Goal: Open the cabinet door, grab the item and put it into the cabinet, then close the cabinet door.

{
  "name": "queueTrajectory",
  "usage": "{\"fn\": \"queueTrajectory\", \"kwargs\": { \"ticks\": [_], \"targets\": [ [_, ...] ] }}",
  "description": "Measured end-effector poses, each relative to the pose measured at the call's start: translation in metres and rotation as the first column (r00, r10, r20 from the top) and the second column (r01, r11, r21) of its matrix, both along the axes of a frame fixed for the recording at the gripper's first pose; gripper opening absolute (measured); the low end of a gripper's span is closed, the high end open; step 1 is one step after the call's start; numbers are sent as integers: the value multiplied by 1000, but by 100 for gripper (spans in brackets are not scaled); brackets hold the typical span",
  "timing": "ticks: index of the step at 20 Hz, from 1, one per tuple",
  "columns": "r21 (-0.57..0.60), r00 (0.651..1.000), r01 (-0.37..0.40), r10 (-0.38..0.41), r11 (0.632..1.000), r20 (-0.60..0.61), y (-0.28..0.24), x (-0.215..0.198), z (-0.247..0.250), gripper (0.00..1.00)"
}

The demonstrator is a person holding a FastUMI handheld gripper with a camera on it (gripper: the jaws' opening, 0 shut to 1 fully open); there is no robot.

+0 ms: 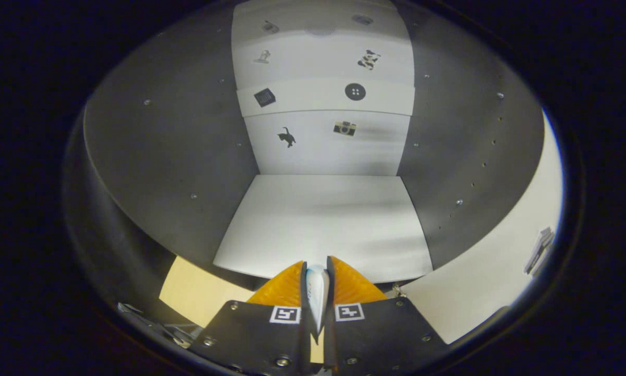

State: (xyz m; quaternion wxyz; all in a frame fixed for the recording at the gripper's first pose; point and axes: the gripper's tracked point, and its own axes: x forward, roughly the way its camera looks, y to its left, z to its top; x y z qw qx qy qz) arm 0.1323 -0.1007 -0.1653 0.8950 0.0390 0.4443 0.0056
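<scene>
We hold the tool (317,279) clenched on the item (316,295) — a slim pale thing pinched between both fingers — at the mouth of the open cabinet (323,219). We judge it best to carry it well beyond the front edge, lower it onto the cabinet floor, then release.

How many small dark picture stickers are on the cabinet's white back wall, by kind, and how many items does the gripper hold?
Cat sticker: 1
Camera sticker: 1
Button sticker: 1
Box sticker: 1
Stickers too blurred to name: 4
Item between the fingers of the gripper: 1
Total: 9
</scene>
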Motion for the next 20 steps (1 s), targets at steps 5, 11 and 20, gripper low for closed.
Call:
{"fn": "queueTrajectory", "kwargs": {
  "ticks": [5, 11, 20],
  "targets": [
    [-36, 998, -18, 15, 999, -66, -6, 14, -18, 10],
    [-55, 986, -53, 44, 997, -160, -10, 23, -27, 10],
    [-106, 961, -115, 84, 988, -263, -21, 26, -32, 10]
  ]
}}
